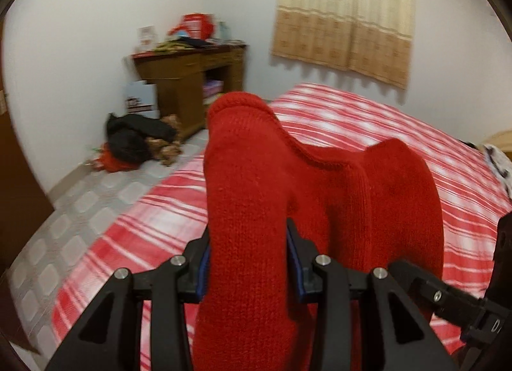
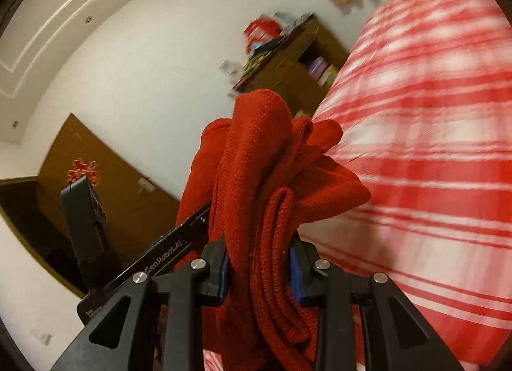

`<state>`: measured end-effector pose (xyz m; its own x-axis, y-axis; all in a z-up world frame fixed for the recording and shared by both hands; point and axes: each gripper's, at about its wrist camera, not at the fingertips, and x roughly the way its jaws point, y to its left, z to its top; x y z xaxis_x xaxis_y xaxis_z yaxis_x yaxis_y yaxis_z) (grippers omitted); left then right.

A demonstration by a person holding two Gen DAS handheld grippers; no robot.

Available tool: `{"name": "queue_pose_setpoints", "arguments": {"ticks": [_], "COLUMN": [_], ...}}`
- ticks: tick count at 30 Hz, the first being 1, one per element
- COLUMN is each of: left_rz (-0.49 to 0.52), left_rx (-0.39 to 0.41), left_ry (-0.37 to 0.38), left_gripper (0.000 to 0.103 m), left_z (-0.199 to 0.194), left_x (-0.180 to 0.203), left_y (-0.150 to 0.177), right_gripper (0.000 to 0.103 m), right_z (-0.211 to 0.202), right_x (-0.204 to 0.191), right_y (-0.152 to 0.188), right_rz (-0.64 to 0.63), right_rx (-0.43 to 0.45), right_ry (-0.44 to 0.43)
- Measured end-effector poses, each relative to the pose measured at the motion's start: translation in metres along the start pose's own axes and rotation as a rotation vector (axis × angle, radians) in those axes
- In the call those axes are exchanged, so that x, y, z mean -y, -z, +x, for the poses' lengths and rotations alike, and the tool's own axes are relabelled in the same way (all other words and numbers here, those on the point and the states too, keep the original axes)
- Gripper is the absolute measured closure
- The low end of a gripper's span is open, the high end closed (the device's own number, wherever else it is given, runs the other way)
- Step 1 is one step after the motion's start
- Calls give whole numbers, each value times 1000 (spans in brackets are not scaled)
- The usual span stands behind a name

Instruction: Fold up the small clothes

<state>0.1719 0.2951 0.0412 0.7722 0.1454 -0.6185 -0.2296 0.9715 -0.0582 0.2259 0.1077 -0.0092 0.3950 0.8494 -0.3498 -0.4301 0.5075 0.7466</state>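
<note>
Garment (image 1: 256,211) bunched, pointing away | both jaws clamped; axis unclear

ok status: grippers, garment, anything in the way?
Left gripper shut on red knit garment. Right gripper clamps a bunched part. Garment held above striped bed. Nothing blocking.

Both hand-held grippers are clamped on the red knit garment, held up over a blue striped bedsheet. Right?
Not quite. The bedsheet is red and white striped, not blue, as the left wrist view shows. The rest holds: the left hand-held gripper and the right hand-held gripper are both clamped on the red knit garment, held above the bed.
</note>
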Motion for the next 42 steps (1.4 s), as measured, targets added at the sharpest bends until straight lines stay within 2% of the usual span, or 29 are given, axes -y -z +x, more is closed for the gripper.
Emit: {"name": "queue_pose_setpoints", "arguments": {"ticks": [2, 7, 8, 10, 12, 13, 16, 17, 19, 22, 24, 27, 32, 35, 36, 39, 42], "left_rz": [-17, -58, -54, -28, -37, -60, -58, -31, 26, 56, 51, 37, 22, 32, 35, 46, 31], "left_rx": [4, -9, -12, -19, -36, -50, -72, -80, -79, -72, -51, -25, 8, 15, 13, 14, -18], "left_ry": [-52, -200, -234, -296, -282, -260, -269, -278, -303, -330, -320, -278, -206, -170, -166, -173, -168], "left_gripper": [62, 64, 67, 85, 85, 82, 74, 71, 57, 44, 37, 26, 16, 10, 5, 3, 0], "left_z": [14, 63, 71, 87, 96, 101, 109, 111, 109, 104, 88, 69, 31, 11, 6, -16, -32], "left_x": [-20, -51, -55, -58, -66, -70, -71, -68, -62, -62, -62, -58, -28, -8, -2, 15, 23], "left_y": [0, 10, 13, 18, 21, 23, 31, 31, 30, 28, 30, 37, 55, 69, 73, 86, 98], "right_gripper": [72, 72, 72, 72, 70, 65, 58, 57, 56, 56, 56, 56, 53, 49, 46, 41, 41], "right_z": [37, 120, 128, 139, 144, 147, 147, 144, 132, 81, 38, -14, -84, -106, -117, -118, -113], "right_x": [5, 28, 33, 44, 50, 53, 61, 65, 63, 60, 58, 54, 50, 41, 36, 18, 2], "right_y": [2, 9, 10, 10, 11, 12, 8, 0, -8, -18, -22, -17, 9, 25, 32, 49, 62], "right_rz": [4, -8, -2, 15, -6, -31, 0, 3, -12, 1, -6, -68, -130, -164, -173, -217, -258], "right_rx": [-33, -122, -130, -136, -138, -147, -161, -177, -164, -41, 41, 101, 171, 188, 189, 185, 160], "right_ry": [-32, 14, 43, 62, 91, 117, 117, 120, 139, 158, 191, 307, 499, 556, 563, 574, 563]}}
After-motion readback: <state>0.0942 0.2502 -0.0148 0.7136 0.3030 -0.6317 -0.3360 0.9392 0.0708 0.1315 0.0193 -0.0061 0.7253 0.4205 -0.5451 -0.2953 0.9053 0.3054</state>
